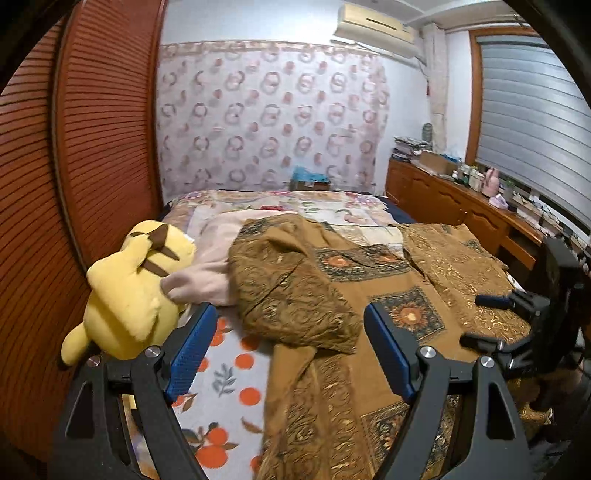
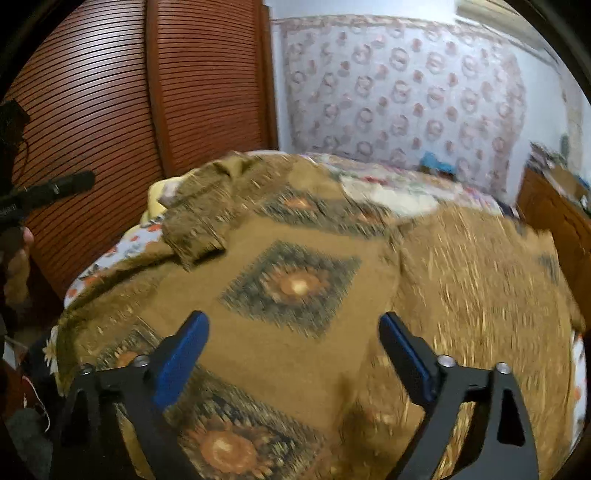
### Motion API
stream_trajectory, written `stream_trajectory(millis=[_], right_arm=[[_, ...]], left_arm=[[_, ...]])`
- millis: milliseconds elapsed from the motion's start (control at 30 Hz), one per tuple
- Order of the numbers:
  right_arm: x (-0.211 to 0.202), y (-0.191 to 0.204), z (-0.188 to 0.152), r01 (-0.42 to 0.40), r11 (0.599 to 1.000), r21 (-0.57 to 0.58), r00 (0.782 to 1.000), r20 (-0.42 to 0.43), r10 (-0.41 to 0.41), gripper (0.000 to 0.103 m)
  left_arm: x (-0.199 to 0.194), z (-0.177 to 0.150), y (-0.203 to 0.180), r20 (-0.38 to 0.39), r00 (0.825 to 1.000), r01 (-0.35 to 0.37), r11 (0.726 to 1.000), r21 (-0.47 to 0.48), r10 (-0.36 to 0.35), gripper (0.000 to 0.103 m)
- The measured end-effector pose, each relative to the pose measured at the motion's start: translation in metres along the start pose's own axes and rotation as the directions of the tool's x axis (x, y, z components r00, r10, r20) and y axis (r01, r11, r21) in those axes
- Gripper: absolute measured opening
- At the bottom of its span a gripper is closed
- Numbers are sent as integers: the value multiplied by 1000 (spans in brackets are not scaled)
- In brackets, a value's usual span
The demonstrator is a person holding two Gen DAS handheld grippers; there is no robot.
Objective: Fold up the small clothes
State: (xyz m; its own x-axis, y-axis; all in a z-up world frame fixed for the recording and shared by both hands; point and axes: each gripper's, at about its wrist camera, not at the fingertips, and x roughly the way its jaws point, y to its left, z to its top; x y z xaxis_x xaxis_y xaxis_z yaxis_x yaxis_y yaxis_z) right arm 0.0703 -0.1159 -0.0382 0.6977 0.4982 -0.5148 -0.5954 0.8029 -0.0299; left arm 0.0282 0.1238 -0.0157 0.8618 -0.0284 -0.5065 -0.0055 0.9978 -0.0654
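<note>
My left gripper point(image 1: 291, 354): jaws spread wide, blue pads point(image 1: 190, 350) bare, nothing between them; it hovers over the near left edge of the brown patterned garment point(image 1: 332, 295), not touching it.

My right gripper point(image 2: 293, 354): jaws equally wide, holding nothing, poised above the garment's point(image 2: 295, 295) middle, over a sunflower diamond. This view is motion-blurred, so I cannot tell whether the tips graze the cloth.

Brown patterned garment: spread across the bed, covering most of its near half. Its left part is turned over onto itself in a bunched flap, a short sleeve lying on top.

Left view only:
- yellow Pikachu plush point(image 1: 133, 288), left of the garment, against the slatted wooden door point(image 1: 74, 147);
- pale pink cloth point(image 1: 210, 273), between plush and garment, its right edge tucked under the garment's fold;
- orange-print sheet point(image 1: 229, 373), bare along the garment's left side;
- air conditioner point(image 1: 376, 24), high on the wall beyond the garment;
- wooden dresser point(image 1: 461, 206) with clutter, right of the garment, below a shuttered window point(image 1: 532, 118);
- my right gripper's dark body at the garment's right edge.

Right view only:
- my left gripper's dark handle and my fingers point(image 2: 18, 258), left of the garment.

Both views: ring-patterned curtain point(image 1: 269, 114) behind the bed.
</note>
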Motion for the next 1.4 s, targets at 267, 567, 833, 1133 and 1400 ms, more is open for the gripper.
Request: stream_trajectory(millis=[267,567,833,1133,1400], right_arm=[[34,41,65,-106,982,-154,993,34,113,81],[123,95,92,-233,938,-258,972,-83,219,81],[177,131,84,-156,913,-378,977,-196,86,63],[162,108,110,-149,944,-294,988,-88,129,8],[136,15,118,39,999,-4,999,35,-39,7]], left_arm=[[-13,-7,20,18,999,-34,999,-42,35,82],[-22,-12,41,36,997,-60,996,-73,63,82],[-21,-20,53,22,997,-71,993,-93,73,82],[-7,-29,41,-15,999,-41,995,-88,40,82],[-1,-35,27,-30,1000,-8,997,-75,6,82]])
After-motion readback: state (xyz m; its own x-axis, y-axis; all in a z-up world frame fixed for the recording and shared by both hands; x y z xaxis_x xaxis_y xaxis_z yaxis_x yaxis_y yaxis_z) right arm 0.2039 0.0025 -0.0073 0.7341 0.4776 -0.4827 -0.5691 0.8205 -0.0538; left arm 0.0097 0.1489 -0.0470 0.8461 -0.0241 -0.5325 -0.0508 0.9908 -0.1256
